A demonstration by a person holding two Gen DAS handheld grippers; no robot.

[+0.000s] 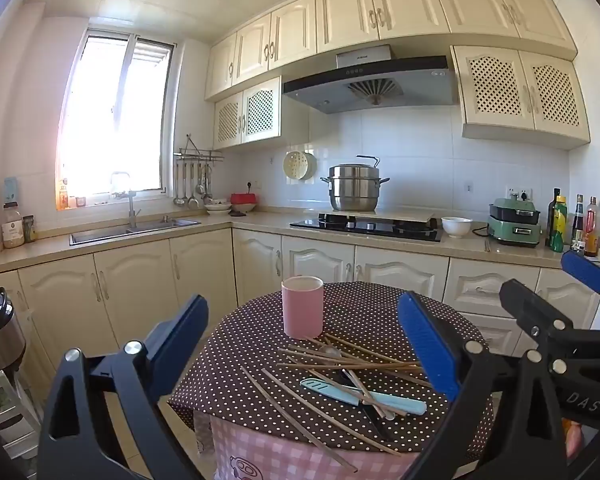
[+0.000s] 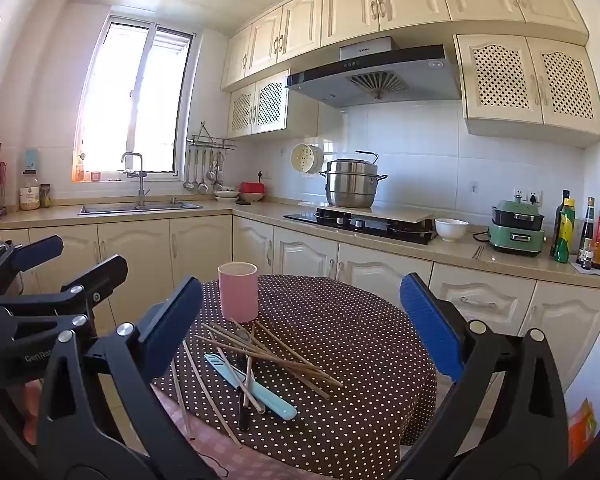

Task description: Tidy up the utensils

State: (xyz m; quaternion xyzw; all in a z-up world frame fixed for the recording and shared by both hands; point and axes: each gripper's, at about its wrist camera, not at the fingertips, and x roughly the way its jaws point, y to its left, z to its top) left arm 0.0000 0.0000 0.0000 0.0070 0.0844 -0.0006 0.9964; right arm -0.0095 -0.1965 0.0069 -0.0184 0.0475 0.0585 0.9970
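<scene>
Polka-dot tablecloth [image 1: 260,344] bears pink cup [image 1: 302,306] and chopsticks [image 1: 352,364].

Cream cabinets [image 1: 204,280]; bright window [image 1: 116,120]; white tiled walls [image 1: 412,148].

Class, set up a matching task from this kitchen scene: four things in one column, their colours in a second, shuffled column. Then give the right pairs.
Things:
1. cup
2. knife
3. tablecloth
4. steamer pot

Colours:
A. brown with white dots
B. silver
C. pink
D. light blue

Pairs: 1-C, 2-D, 3-A, 4-B
</scene>
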